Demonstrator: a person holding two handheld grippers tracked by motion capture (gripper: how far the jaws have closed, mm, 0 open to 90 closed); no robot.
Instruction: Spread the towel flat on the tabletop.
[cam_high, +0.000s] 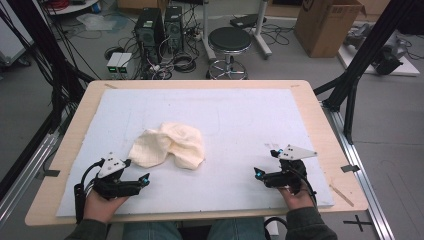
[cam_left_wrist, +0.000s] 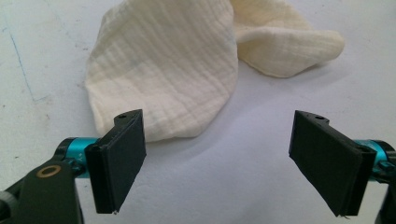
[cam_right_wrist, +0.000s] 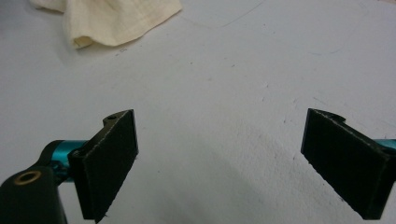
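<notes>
Both grippers are held spread wide and empty over the white mat, left gripper just beside the crumpled cream cloth, right gripper well apart from it.

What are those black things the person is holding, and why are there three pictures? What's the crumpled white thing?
A person sits at a table and holds a grabbing tool in each hand. The left gripper and the right gripper each have two black jaws that pinch like tongs. One picture comes from a camera high above the table. The other two come from small cameras riding on each tool, looking out between its jaws. The crumpled thing is a cream cloth lying on a white mat. Both tools are open and hold nothing.
</notes>
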